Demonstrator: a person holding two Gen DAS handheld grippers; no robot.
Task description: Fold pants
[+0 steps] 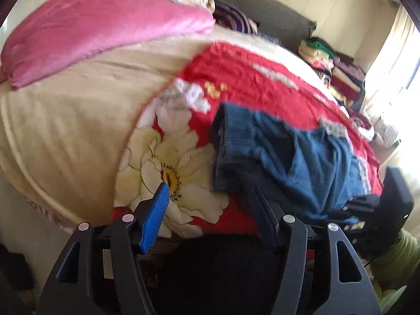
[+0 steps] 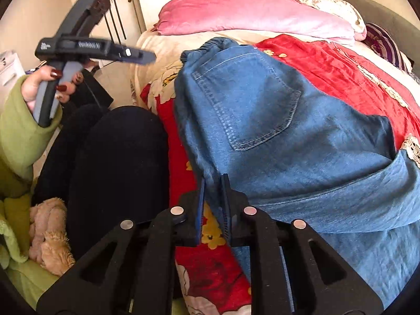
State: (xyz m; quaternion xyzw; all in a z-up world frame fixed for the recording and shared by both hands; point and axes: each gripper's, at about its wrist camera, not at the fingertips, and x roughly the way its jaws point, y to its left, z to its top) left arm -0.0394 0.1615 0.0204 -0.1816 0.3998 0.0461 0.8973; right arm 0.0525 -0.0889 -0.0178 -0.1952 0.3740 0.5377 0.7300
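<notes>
The blue denim pants (image 2: 275,120) lie bunched on the red floral bedspread (image 2: 341,63), back pocket (image 2: 252,99) up, elastic waistband (image 2: 210,44) toward the pink pillow (image 2: 249,10), one leg folded across at the lower right. Expect soft, limp cloth with some weight to it: it will sag and drag, not hold a crease by itself, and the thick seams and gathered waistband are your firmest spots. You'd best take hold at the waistband corners or the hems, not mid-panel, where only one layer may come up. Your right gripper (image 2: 212,183) sits at the near left edge of the pants with its jaws close together and a fold of denim between them; whether the pads truly press on it I cannot tell. Your left gripper (image 1: 210,197) is released, jaws wide with nothing between them, hovering over the white flower print (image 1: 168,168) just beside the waistband end. In the right wrist view your left hand (image 2: 50,84), green sleeve (image 2: 18,131), holds that tool clear of the bed. No readable brand, label or writing on the pants; markings on the gripper body are too blurred.
</notes>
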